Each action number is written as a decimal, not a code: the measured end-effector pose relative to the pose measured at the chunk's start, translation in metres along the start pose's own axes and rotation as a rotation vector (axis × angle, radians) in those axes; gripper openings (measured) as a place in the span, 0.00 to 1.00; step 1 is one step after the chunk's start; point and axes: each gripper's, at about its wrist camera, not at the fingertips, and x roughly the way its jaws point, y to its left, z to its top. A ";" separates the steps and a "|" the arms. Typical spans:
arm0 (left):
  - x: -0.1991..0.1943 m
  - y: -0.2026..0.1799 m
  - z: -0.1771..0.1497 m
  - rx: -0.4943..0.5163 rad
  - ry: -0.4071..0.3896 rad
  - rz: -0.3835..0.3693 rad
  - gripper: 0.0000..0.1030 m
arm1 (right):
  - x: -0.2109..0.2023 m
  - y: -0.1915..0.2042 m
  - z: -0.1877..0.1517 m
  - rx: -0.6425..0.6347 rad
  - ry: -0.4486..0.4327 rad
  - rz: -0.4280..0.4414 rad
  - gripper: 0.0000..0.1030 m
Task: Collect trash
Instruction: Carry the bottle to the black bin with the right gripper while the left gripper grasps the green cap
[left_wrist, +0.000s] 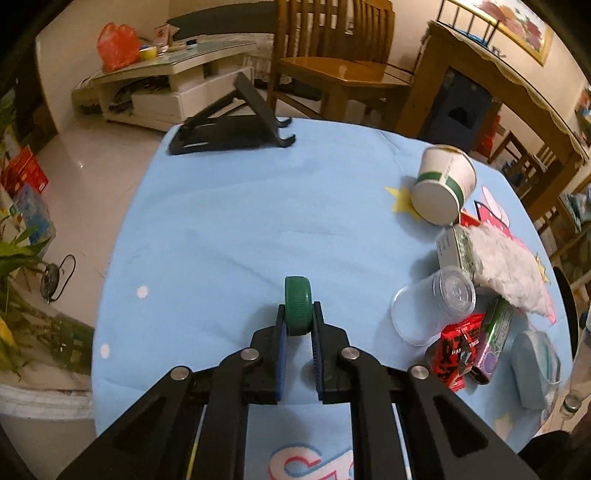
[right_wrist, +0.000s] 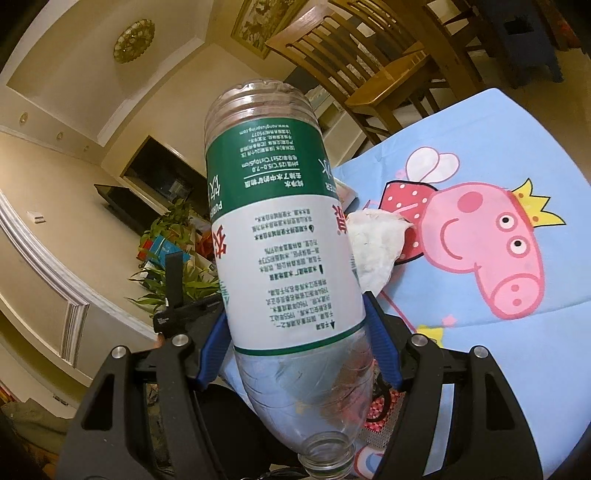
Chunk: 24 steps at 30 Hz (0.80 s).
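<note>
The tabletop (left_wrist: 229, 221) is covered in soft matt cloth, light blue and slightly creased. The cap (left_wrist: 297, 308) is green plastic, ribbed round its rim, with a dull sheen. The fingers (left_wrist: 281, 332) are matt black plastic with ridged blue pads and bright metal pins. The bottle (right_wrist: 284, 240) is clear glossy plastic with a smooth printed label in green and white. A clear cup (left_wrist: 432, 306) is thin glossy plastic; the paper cup (left_wrist: 443, 184) is matt white. The tissue (right_wrist: 373, 247) looks crumpled, soft and rough. The red wrapper (left_wrist: 458, 350) is shiny foil-like film. The chair (left_wrist: 332, 70) is varnished wood, glossy on the seat. The floor (left_wrist: 85, 177) is polished and reflective.
</note>
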 end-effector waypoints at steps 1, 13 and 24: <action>-0.004 0.000 0.000 0.001 -0.007 0.001 0.11 | -0.003 0.000 0.000 0.000 -0.008 -0.004 0.64; -0.064 -0.117 0.007 0.219 -0.137 -0.013 0.11 | -0.114 -0.042 0.021 0.036 -0.286 -0.332 0.64; -0.076 -0.327 -0.010 0.561 -0.206 -0.121 0.11 | -0.163 -0.144 0.042 0.185 -0.380 -0.787 0.65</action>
